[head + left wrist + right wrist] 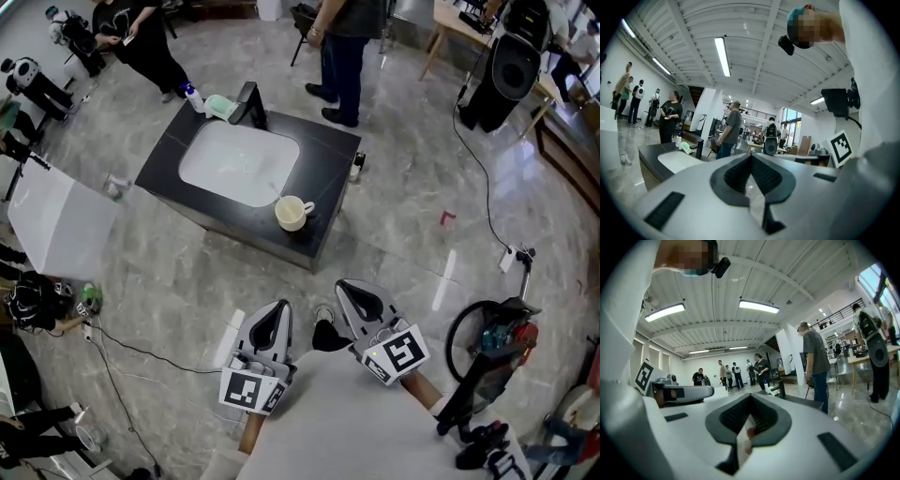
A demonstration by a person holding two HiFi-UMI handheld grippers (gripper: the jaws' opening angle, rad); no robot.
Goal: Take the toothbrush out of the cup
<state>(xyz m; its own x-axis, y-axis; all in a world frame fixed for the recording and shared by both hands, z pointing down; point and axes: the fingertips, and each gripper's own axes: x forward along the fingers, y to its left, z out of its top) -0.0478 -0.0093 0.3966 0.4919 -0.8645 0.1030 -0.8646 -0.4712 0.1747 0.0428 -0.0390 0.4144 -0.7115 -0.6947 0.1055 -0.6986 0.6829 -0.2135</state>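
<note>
A cream cup (pixel 292 213) with a side handle stands on the near right corner of the black counter (pixel 328 150), beside the white sink (pixel 239 161). A thin pale stick seems to lean at its rim; I cannot make out the toothbrush clearly. My left gripper (pixel 279 307) and right gripper (pixel 345 289) are held close to my body, well short of the counter, both shut and empty. In the left gripper view the left gripper (pixel 751 157) points level across the room, with the sink (pixel 677 161) low at the left. The right gripper (pixel 750 397) points likewise.
A black faucet (pixel 248 103), a green item (pixel 220 106) and a small bottle (pixel 192 94) sit at the counter's far edge. A person (pixel 347 56) stands behind it. A speaker (pixel 511 66), floor cables, a white board (pixel 56 220) and a wheeled device (pixel 492 347) surround the area.
</note>
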